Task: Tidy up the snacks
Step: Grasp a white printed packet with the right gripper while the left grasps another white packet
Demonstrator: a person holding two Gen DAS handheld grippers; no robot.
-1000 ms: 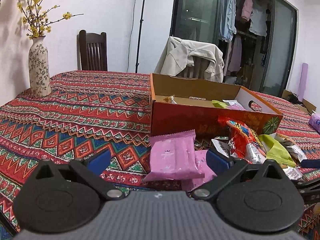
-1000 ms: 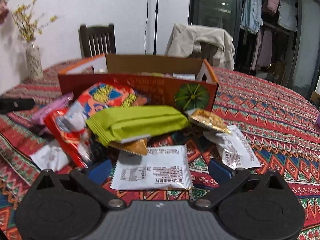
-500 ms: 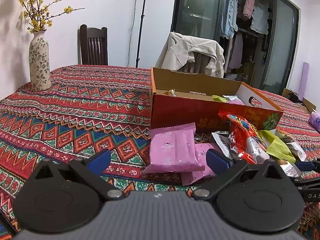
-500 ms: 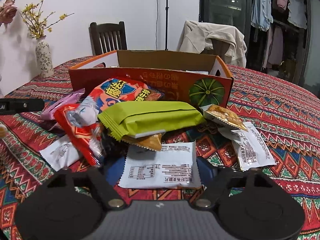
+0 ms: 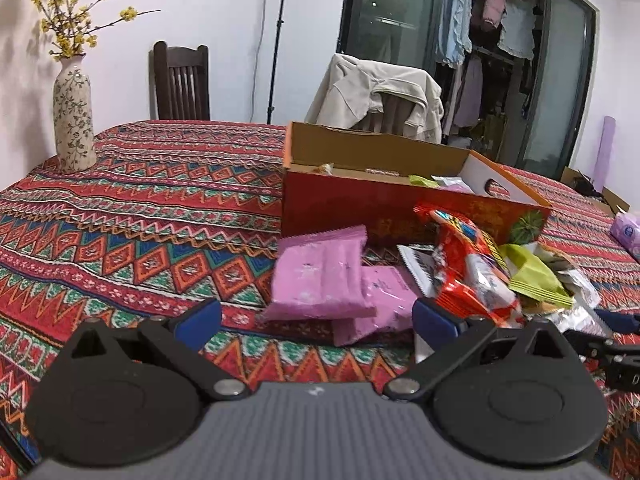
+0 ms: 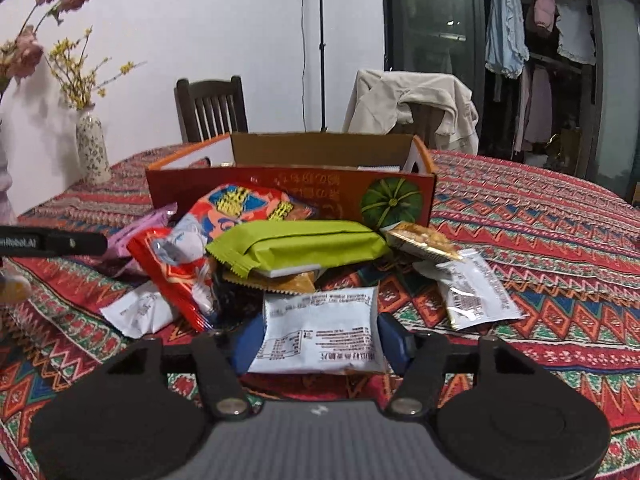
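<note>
An open orange cardboard box [image 6: 280, 188] stands on the patterned tablecloth, with a pile of snacks in front of it. My right gripper [image 6: 320, 342] is closing its jaws on a white packet [image 6: 320, 328] printed with black text; both blue pads touch its sides. Behind it lie a green packet [image 6: 296, 244] and a red packet [image 6: 176, 268]. My left gripper [image 5: 316, 320] is open with nothing between its fingers. Two pink packets [image 5: 320, 276] lie just ahead of it, left of the red packet [image 5: 468, 272] and in front of the box [image 5: 360, 200].
A silver packet [image 6: 476, 292] and a golden snack [image 6: 420, 238] lie right of the pile. A flowered vase [image 5: 74, 120] stands far left. A dark chair [image 5: 180, 80] and a chair with a jacket [image 5: 376, 96] stand behind the table. A purple pack [image 5: 626, 232] sits far right.
The right gripper's jaws have narrowed from wide apart until the pads meet the white packet's sides. The left view has shifted only a little, its jaws still wide.
</note>
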